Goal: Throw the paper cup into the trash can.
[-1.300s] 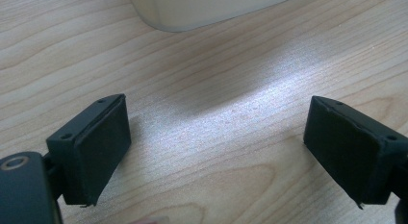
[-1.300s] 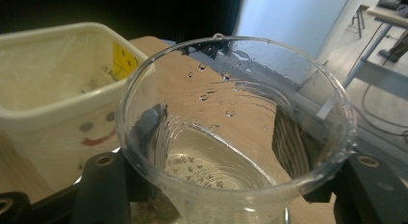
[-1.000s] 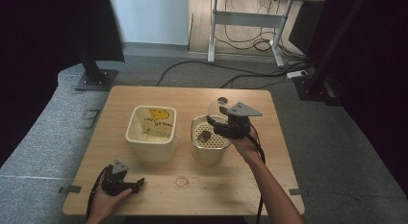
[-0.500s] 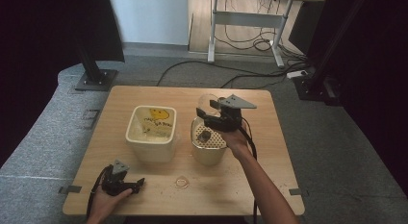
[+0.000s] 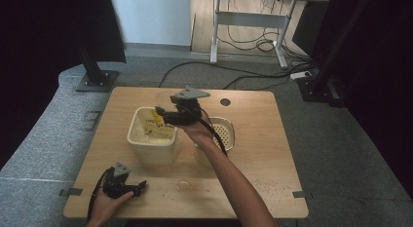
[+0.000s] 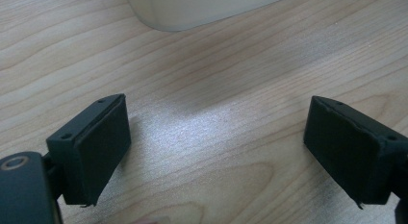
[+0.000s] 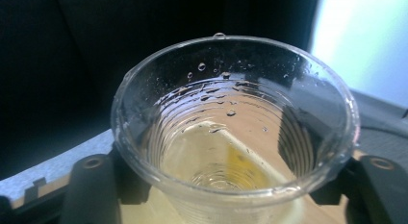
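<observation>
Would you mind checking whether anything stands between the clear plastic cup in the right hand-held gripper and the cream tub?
Nothing visible does: the cup, between the right hand-held gripper jaws, hangs over the open cream tub.

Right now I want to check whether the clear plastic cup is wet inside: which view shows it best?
The right gripper view: the clear plastic cup sits between the jaws, droplets on its inner wall. In the high view it is a faint shape above the cream tub. The left gripper view looks along the wooden table.
</observation>
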Demonstrator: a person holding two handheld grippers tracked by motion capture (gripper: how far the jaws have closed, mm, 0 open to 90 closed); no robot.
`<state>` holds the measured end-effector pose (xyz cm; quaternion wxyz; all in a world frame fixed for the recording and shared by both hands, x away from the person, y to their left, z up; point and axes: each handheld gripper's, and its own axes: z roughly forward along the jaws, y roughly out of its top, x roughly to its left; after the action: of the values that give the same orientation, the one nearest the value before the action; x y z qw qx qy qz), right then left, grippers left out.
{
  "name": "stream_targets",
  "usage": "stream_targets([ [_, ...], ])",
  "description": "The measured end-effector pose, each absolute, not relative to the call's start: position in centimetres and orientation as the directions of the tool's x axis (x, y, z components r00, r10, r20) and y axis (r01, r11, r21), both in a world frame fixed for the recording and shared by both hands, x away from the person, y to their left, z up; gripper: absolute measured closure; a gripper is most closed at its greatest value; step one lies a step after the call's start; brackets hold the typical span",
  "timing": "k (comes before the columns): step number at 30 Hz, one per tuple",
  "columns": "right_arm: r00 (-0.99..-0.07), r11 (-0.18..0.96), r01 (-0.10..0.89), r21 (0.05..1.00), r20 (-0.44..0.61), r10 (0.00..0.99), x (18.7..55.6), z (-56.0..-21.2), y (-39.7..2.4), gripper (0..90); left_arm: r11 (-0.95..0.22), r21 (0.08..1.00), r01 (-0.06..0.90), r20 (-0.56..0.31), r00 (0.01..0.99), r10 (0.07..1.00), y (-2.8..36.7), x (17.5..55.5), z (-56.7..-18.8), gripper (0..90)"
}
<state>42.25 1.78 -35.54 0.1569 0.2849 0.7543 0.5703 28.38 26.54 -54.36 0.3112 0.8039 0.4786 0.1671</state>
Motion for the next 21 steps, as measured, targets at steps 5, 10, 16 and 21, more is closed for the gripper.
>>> stream_targets([
  [5,-0.785,0.27,0.32,0.908,0.095,0.611,43.8,-36.7,5.1,13.1,-0.35,0.661,0.664,-0.03,0.489,0.872,26.6,28.4,-54.4,9.0],
  [10,-0.759,0.24,0.323,0.915,0.099,0.643,43.3,-36.9,3.5,13.1,-0.354,0.66,0.662,-0.024,0.49,0.871,26.6,28.3,-54.4,9.0],
  [16,-0.74,0.2,0.28,0.939,0.078,0.668,41.0,-36.8,-2.1,16.5,-0.355,0.66,0.663,-0.018,0.486,0.874,26.5,28.3,-54.4,9.0],
  [21,-0.716,0.179,0.261,0.949,0.066,0.695,39.0,-37.8,-6.8,18.6,-0.35,0.663,0.662,-0.019,0.482,0.876,26.5,28.3,-54.4,9.0],
])
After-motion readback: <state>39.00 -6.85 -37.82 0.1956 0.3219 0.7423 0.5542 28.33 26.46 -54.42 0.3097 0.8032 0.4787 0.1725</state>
